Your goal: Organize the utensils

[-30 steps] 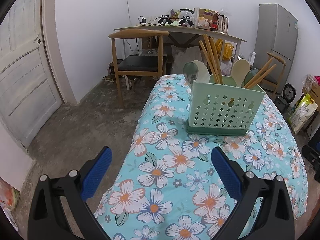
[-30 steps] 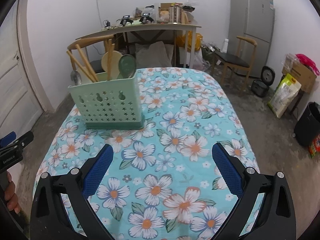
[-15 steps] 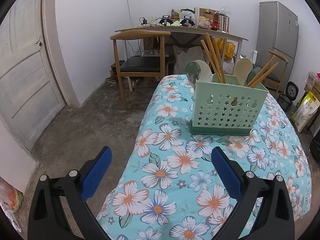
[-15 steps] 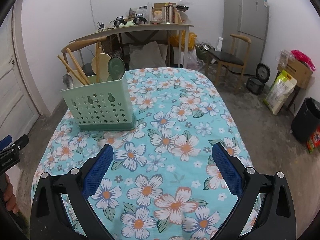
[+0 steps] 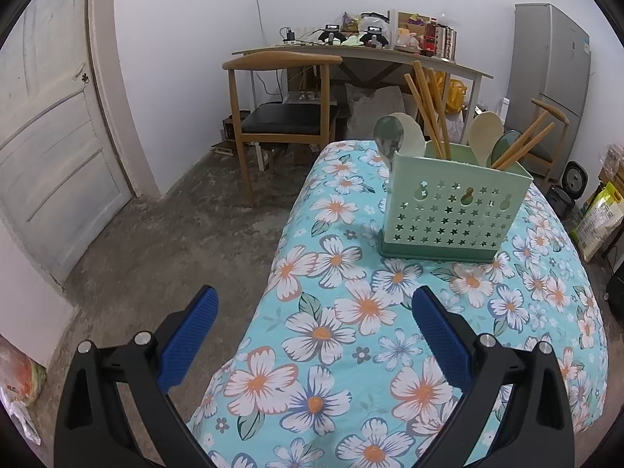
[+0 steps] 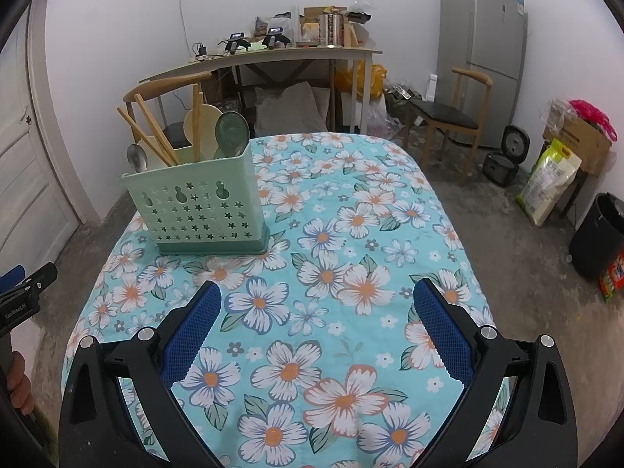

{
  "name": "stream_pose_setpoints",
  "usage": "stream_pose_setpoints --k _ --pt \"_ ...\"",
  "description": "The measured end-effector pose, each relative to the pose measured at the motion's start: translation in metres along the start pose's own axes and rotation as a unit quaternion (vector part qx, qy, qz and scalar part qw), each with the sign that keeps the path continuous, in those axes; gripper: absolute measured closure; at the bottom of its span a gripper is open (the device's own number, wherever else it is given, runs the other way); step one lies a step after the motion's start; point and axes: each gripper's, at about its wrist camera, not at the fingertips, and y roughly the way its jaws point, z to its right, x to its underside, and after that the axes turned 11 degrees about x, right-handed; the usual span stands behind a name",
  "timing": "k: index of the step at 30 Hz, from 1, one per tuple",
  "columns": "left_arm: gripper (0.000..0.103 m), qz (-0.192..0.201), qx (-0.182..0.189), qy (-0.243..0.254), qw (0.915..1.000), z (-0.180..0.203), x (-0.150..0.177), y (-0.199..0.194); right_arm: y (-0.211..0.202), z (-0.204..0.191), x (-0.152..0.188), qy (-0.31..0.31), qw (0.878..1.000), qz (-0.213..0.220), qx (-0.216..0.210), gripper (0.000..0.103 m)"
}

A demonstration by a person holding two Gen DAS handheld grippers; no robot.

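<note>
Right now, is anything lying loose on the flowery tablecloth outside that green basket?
No. In the right wrist view the tablecloth carries only the green basket, with spoons and chopsticks standing inside it.

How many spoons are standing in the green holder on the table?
4: a metal spoon at the holder's left end, a cream spoon just behind it, and a cream spoon and dark green spoon towards the right end. Shorter ones may be hidden inside.

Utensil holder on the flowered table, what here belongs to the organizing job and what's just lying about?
Job: green utensil holder, chopsticks, spoons, left gripper, right gripper, both open and empty.

Lying about: cluttered desk, chairs, fridge, rice cooker.
</note>
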Motion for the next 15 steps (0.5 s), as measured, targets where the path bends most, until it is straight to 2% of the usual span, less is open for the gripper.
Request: stream_pose_setpoints --k 15 --pt "0.006 -0.005 -0.005 -0.007 1.0 -0.0044 0.0004 -0.0009 -0.0026 -0.0009 0.0001 -0.002 1.0 0.002 -0.002 0.008"
